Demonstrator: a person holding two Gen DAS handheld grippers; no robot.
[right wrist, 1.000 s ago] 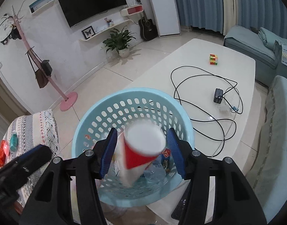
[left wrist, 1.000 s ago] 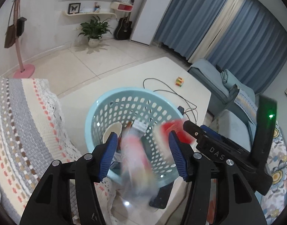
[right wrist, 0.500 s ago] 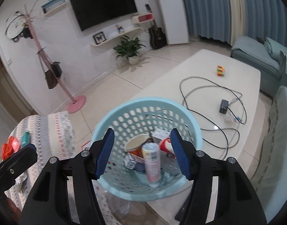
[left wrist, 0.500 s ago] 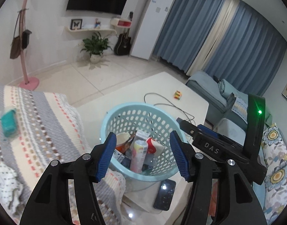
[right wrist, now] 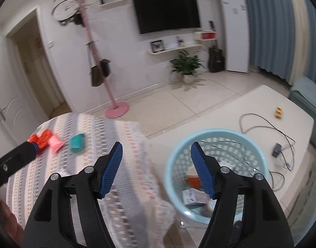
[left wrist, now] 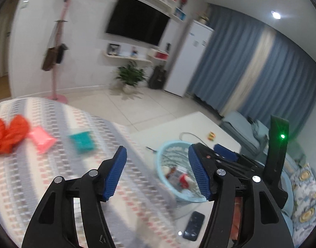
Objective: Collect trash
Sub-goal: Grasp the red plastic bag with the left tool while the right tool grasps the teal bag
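Basket (right wrist: 217, 136): pale blue plastic, smooth, its wall pierced with rows of holes.
Blanket (left wrist: 44, 165): woven cloth, matt, striped grey and white with small pink blocks; looked coarse-knit in the right wrist view.
Left gripper (left wrist: 157, 165): black matt plastic arms with bright metal rivets; blue fingertips (left wrist: 116, 170) had a ribbed, rubbery face.
Right gripper (right wrist: 157, 160): same black plastic and ribbed blue pads.
Red wrapper (left wrist: 8, 133): thin crinkled film at the left edge, slightly shiny.
Teal packet (left wrist: 82, 141): too blurred to tell.
Table (right wrist: 230, 113): cream top, smooth, low sheen.
Phone (left wrist: 194, 223): glossy black glass, lower right.
Floor (right wrist: 178, 101): polished tile, glossy.
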